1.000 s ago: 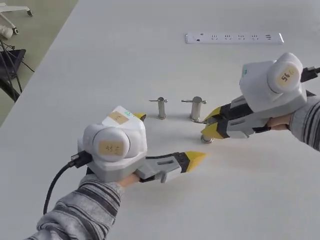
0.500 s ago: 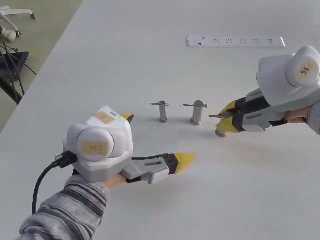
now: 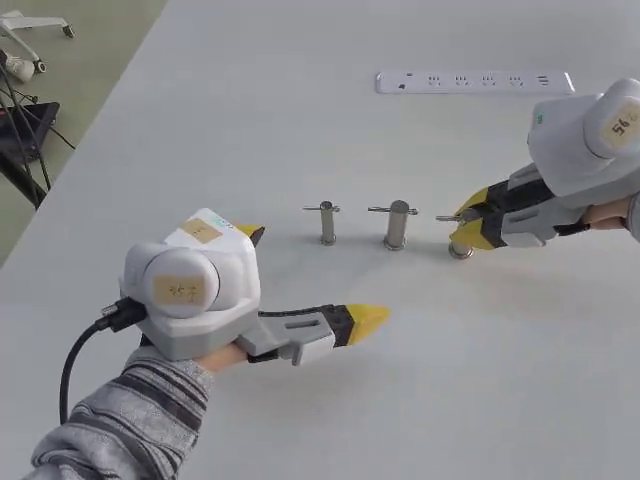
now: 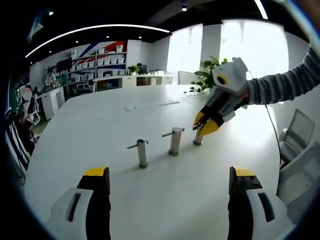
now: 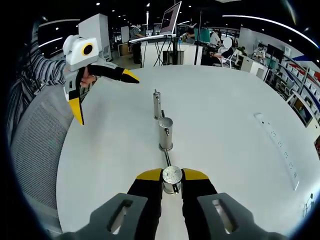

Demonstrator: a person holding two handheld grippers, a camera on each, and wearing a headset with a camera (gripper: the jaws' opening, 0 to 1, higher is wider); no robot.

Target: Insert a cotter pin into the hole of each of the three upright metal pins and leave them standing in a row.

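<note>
Your right tongs (image 5: 172,176) are pressed together on the third pin (image 3: 461,248), pinching it just under its head so it stands upright with its foot at the bench (image 3: 300,120). I cannot tell whether the foot is fully down. Its cotter pin (image 3: 447,217) already sits through the hole and pokes out ahead of the jaws, so this grip looks meant for placing, not inserting. Straight ahead of those jaws the middle pin (image 3: 397,228) and the far pin (image 3: 327,226) stand one behind the other, each with its own cotter pin through it. You seem to be holding the third pin there so it sits in line with them and closes the row. Your left tongs (image 3: 313,275) are spread wide with nothing between them, held low over the bench and well to one side of the row, probably to stay clear. When you let go, open the jaws evenly: the pin is narrow-footed and would tip easily.
</note>
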